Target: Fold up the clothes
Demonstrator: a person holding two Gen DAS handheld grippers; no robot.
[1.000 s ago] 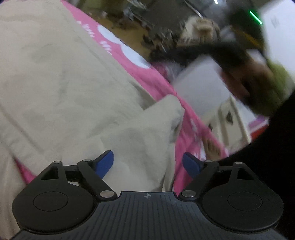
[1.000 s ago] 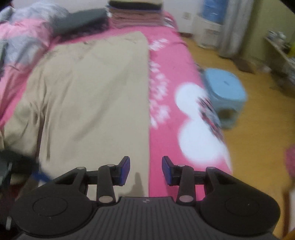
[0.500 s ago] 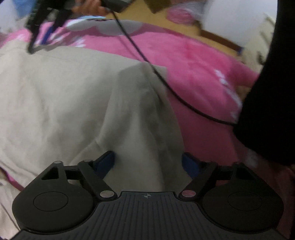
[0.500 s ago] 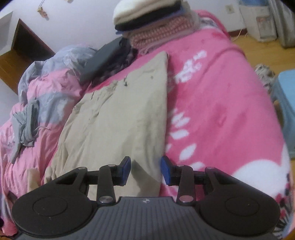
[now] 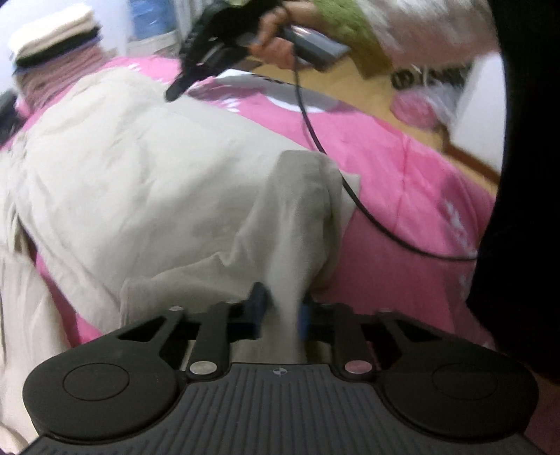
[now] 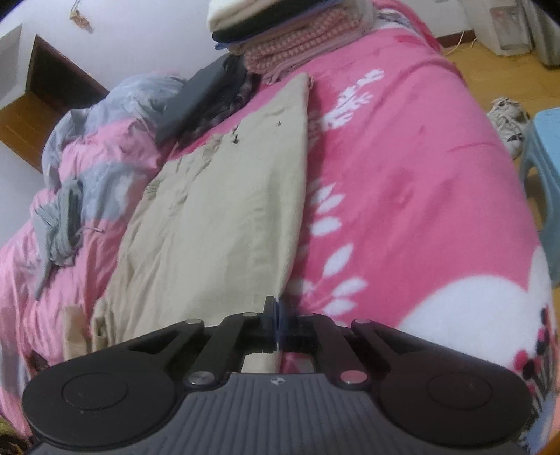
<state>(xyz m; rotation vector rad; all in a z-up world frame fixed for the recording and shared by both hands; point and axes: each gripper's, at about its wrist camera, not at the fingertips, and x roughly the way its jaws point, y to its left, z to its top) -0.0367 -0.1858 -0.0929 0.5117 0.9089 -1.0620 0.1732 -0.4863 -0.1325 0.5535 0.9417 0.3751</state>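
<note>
Beige trousers (image 6: 224,210) lie lengthwise on a pink bed cover (image 6: 402,182); they also show in the left wrist view (image 5: 140,168). My left gripper (image 5: 281,309) is shut on a raised fold of the beige cloth at the near end. My right gripper (image 6: 277,323) is shut on the near right edge of the trousers. In the left wrist view the right gripper (image 5: 210,45) shows at the top, held in a hand, with its black cable (image 5: 367,213) trailing over the bed.
A stack of folded clothes (image 6: 280,31) sits at the far end of the bed, beside a dark garment (image 6: 196,101). A grey garment (image 6: 59,224) lies at the left. A blue stool (image 6: 542,168) stands on the wooden floor at the right.
Both grippers have closed on the beige cloth; half a second ago both stood open over it. The left gripper's fold now stands lifted.
</note>
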